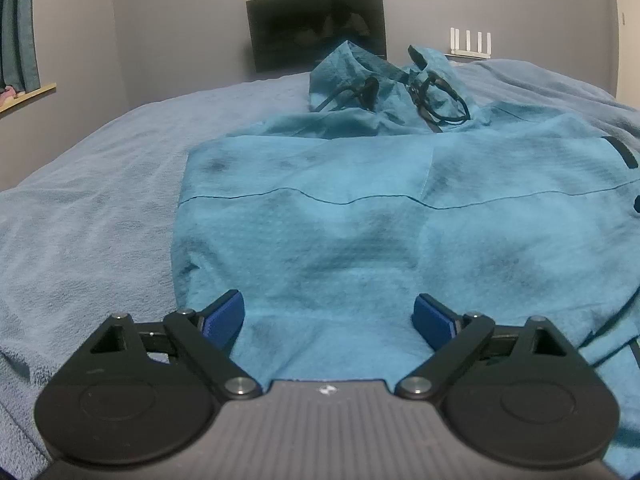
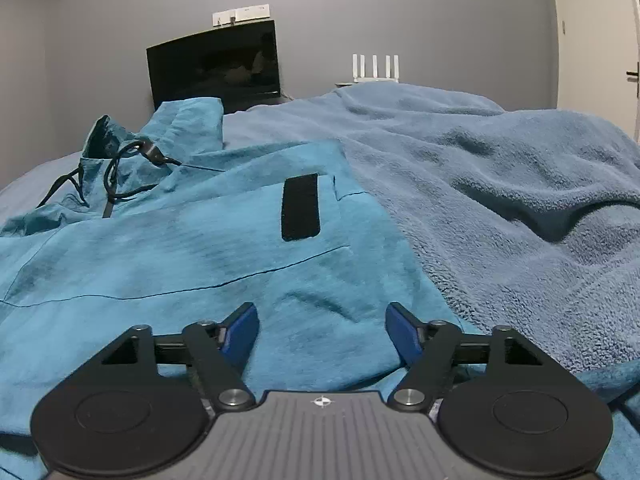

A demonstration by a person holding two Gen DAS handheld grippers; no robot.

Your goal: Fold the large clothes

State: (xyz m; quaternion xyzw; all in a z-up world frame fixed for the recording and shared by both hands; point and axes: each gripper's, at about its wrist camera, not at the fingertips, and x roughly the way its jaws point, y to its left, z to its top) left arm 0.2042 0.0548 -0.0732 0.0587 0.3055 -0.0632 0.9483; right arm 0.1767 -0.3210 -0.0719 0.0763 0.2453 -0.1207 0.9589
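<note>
A large teal hooded jacket [image 1: 360,216] lies spread on the bed, its hood with black drawcords [image 1: 400,88] at the far end. It also shows in the right wrist view [image 2: 180,264], with a black strip [image 2: 300,206] near its right edge. My left gripper [image 1: 328,316] is open, its blue pads low over the jacket's near hem, holding nothing. My right gripper [image 2: 322,328] is open over the jacket's near right part, close to its edge, also empty.
A light blue fleece blanket [image 2: 500,208] covers the bed [image 1: 88,208], rumpled on the right. A dark monitor [image 1: 316,28] and a white router [image 1: 470,42] stand beyond the bed's far end against a grey wall. Curtains [image 1: 18,24] hang at left.
</note>
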